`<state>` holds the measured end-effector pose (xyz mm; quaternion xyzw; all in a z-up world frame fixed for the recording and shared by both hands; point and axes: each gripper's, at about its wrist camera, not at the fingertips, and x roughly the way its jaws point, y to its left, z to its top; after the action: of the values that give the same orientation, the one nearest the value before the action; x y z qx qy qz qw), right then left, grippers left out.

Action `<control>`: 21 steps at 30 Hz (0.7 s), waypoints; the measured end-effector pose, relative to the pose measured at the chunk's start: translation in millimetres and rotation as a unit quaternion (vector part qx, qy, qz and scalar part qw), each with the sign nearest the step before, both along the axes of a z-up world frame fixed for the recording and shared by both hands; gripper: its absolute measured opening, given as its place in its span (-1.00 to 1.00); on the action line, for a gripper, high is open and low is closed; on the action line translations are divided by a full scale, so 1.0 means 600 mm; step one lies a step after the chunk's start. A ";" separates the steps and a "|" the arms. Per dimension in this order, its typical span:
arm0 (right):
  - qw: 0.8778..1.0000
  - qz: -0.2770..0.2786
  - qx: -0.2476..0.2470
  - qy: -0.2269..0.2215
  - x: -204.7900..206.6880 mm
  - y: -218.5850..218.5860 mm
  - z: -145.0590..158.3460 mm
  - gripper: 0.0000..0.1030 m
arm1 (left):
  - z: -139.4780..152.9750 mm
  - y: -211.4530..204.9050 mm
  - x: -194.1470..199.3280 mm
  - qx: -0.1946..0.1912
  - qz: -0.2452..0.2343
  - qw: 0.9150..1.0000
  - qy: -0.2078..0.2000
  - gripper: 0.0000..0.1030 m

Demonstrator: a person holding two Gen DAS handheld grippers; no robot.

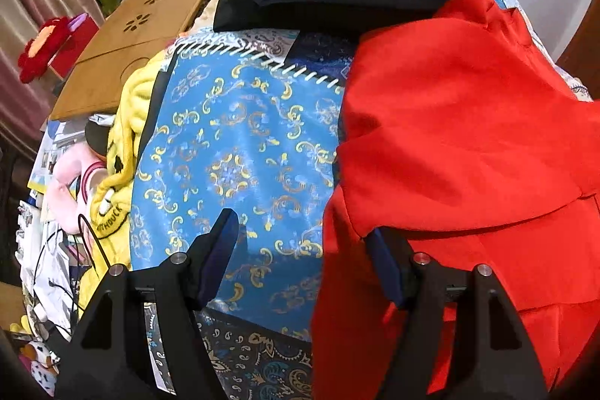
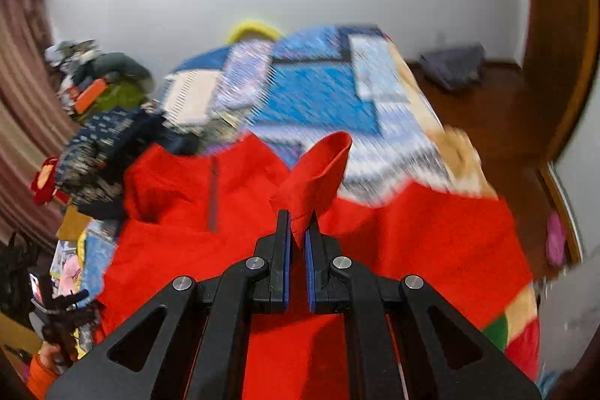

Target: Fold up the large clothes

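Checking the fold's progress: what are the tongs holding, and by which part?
Right tongs pinch the red garment by a lifted sleeve end. Left tongs are open, holding nothing.

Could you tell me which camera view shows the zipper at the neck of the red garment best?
The right wrist view: the red garment lies spread out and its dark zipper runs down from the collar in full, while the right claw pinches a red fold. The left wrist view shows only plain red cloth beside the open left claw, no zipper.

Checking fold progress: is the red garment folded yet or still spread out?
Mostly spread. The red garment lies open across the bed, zipper showing; only one cuff-like end is lifted, pinched by the right gripper.
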<state>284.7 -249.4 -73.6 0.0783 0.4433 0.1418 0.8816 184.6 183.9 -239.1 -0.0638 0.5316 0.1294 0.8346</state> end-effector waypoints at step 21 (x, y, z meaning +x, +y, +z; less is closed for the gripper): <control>0.994 -0.078 0.051 0.061 -0.058 -0.177 -0.067 0.04 | 0.158 -0.110 0.008 0.008 -0.097 0.992 -0.079 0.47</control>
<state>250.0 -355.7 -113.8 0.1659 0.4808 0.0895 0.8563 189.5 118.0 -144.2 -0.0147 0.4670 0.0467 0.8829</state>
